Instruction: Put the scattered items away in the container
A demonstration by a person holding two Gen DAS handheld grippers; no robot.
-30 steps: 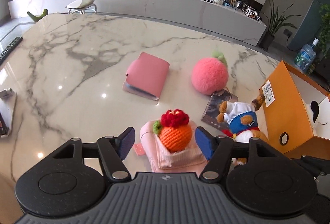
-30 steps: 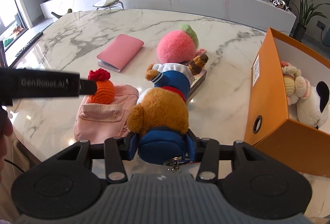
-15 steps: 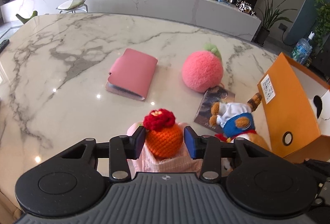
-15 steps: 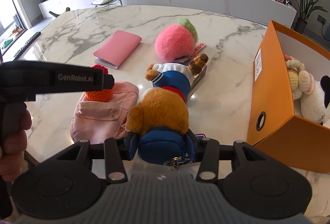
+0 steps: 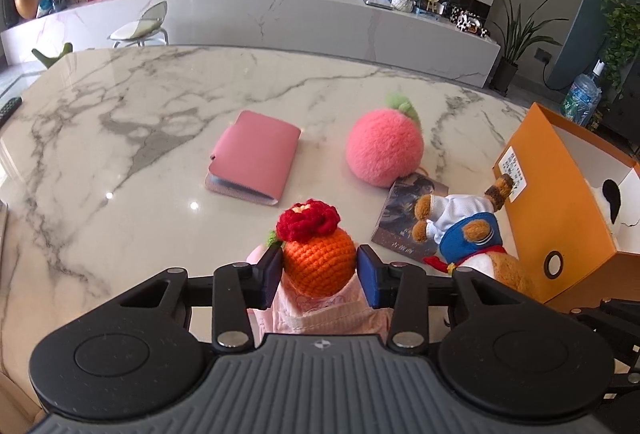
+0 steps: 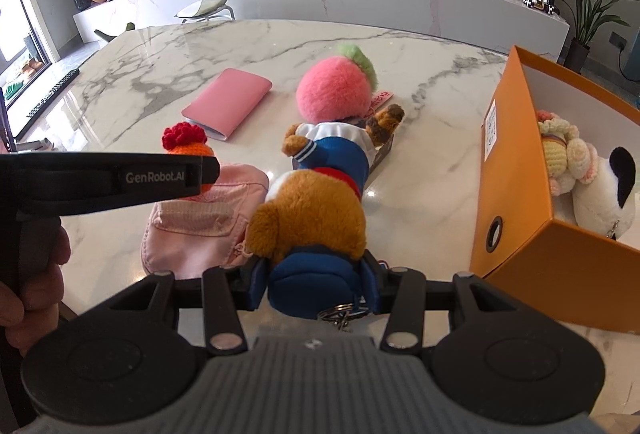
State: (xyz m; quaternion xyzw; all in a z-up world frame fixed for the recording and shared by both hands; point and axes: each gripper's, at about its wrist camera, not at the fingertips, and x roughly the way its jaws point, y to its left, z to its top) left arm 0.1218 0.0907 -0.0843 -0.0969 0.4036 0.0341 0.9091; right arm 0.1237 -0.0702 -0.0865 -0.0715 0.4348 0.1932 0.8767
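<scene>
My left gripper point(image 5: 319, 276) is shut on an orange crocheted ball with a red flower top point(image 5: 319, 258), which sits on a pink cloth pouch point(image 5: 320, 314). My right gripper point(image 6: 316, 286) is shut on the blue cap of a brown plush bear in a blue and white outfit point(image 6: 320, 202), which lies on the marble table point(image 6: 168, 46). The open orange box point(image 6: 516, 194) stands to the right and holds a white plush dog point(image 6: 608, 198) and a crocheted doll point(image 6: 560, 150). The left gripper's side shows in the right wrist view point(image 6: 120, 180).
A pink wallet point(image 5: 256, 158), a fluffy pink peach plush point(image 5: 384, 150) and a dark booklet point(image 5: 404, 214) under the bear's legs lie further out on the table. A keyring point(image 6: 340, 314) hangs from the bear's cap. A remote point(image 5: 8, 110) lies at the far left edge.
My left gripper moved forward over the pouch and closed its fingers on the orange ball. The right gripper stayed shut on the bear and hardly moved.
</scene>
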